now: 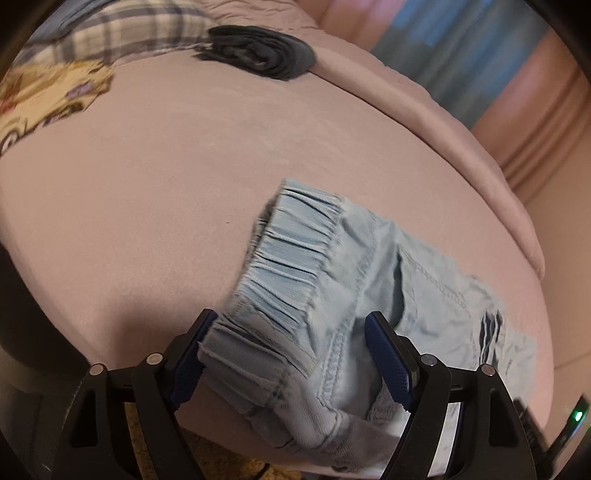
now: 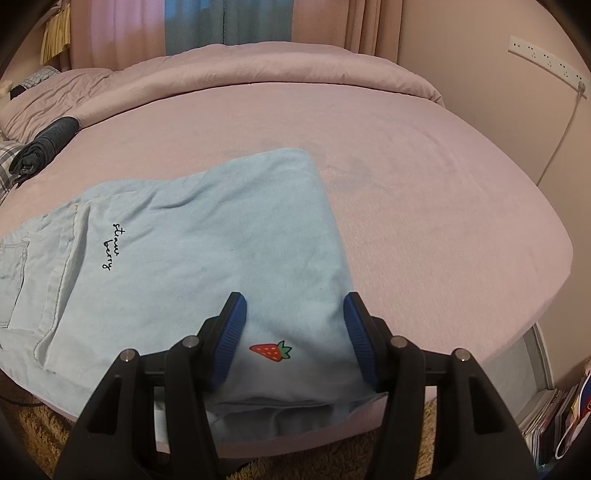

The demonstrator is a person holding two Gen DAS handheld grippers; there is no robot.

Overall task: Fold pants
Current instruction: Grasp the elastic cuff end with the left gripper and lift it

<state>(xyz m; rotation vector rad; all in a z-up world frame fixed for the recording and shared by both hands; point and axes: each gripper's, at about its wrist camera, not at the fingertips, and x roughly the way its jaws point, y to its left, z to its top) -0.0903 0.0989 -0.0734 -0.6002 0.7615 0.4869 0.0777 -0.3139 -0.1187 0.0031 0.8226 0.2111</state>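
Light blue denim pants lie on a pink bed. In the left wrist view the gathered elastic waistband runs between the fingers of my left gripper, whose jaws stand wide apart around the cloth near the bed's front edge. In the right wrist view the pants lie flat, with "strawberry" script and a red strawberry print. My right gripper is open, its fingers straddling the leg end above the strawberry.
A rolled dark grey garment lies at the far side of the bed, also in the right wrist view. A plaid cloth and yellow patterned cloth lie beyond. Folded pink duvet, wall power strip, books at right.
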